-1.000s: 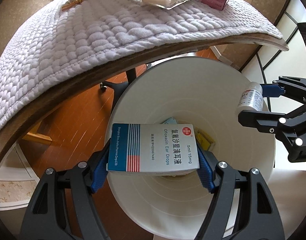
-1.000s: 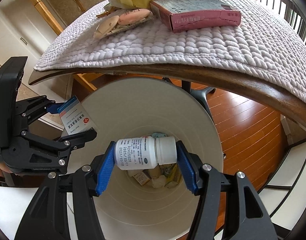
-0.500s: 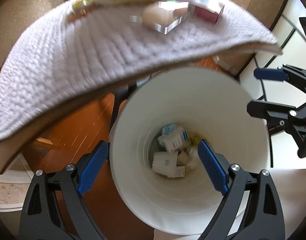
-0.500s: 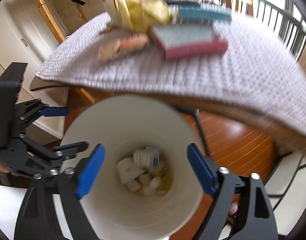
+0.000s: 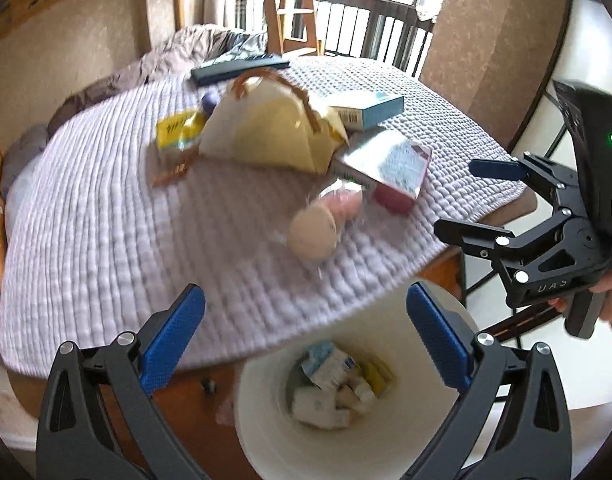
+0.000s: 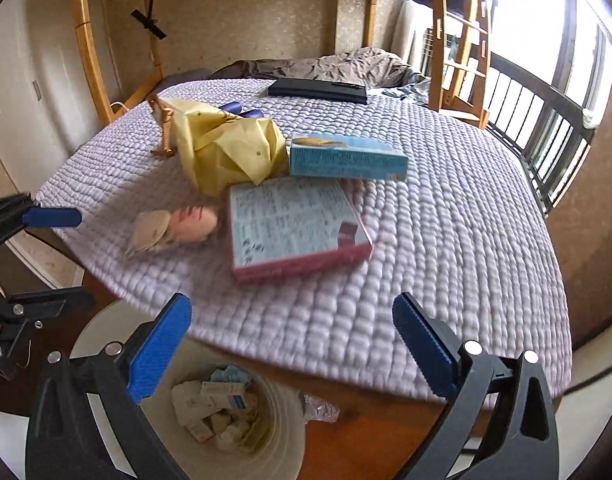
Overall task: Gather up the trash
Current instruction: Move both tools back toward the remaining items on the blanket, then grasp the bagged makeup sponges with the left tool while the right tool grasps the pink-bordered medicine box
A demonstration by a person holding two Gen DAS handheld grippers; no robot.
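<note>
Crowding the quilted table point(image 6: 446, 240): pink box point(image 6: 293, 228), yellow bag point(image 6: 225, 148); both grippers' jaws opening, empty.

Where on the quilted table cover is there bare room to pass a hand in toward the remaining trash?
Bare quilted cover lies right of the pink box and blue box, out to the cover's edge. The near strip between the pink box and the table edge is also free. It is crowded around the yellow bag and the clear packet.

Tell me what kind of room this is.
Most likely a bedroom at home. A wooden bunk bed with rumpled bedding stands behind a table covered by a quilted cloth, and a white trash bin sits beside it on wood flooring.
</note>
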